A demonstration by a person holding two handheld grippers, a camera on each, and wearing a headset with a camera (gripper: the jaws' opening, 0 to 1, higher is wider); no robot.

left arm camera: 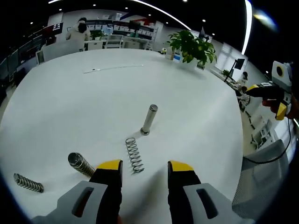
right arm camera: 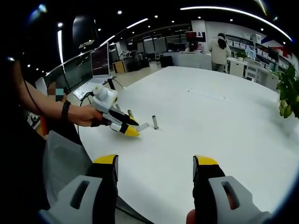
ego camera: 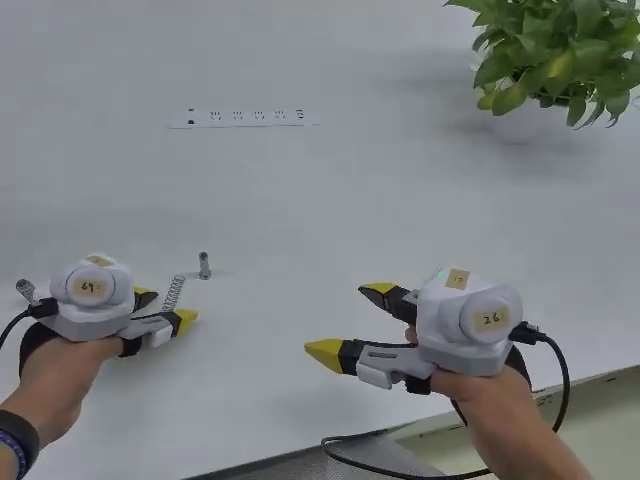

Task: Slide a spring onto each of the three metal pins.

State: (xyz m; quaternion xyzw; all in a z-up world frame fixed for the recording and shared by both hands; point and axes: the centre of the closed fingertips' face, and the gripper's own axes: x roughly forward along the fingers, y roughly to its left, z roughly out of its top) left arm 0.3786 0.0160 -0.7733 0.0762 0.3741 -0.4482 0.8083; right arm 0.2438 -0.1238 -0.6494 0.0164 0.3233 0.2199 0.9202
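Observation:
A bare metal pin (ego camera: 204, 265) (left arm camera: 149, 119) (right arm camera: 155, 122) stands upright on the white table (ego camera: 330, 210). A loose spring (ego camera: 173, 293) (left arm camera: 134, 154) (right arm camera: 143, 126) lies flat just in front of it. My left gripper (ego camera: 165, 305) (left arm camera: 145, 165) (right arm camera: 127, 128) is open, its yellow tips on either side of the spring's near end, not holding it. Left of the jaws are a spring-wrapped pin (left arm camera: 80, 163) (ego camera: 24, 291) and another coiled piece (left arm camera: 28, 183) lying flat. My right gripper (ego camera: 350, 320) (right arm camera: 156, 161) (left arm camera: 268, 91) hovers open and empty, well to the right.
A white power strip (ego camera: 245, 118) (left arm camera: 112, 68) lies far back on the table. A potted plant (ego camera: 560, 50) (left arm camera: 191, 46) stands at the back right. The table's front edge (ego camera: 300, 450) runs close below my hands, with a grey chair (ego camera: 370, 455) under it.

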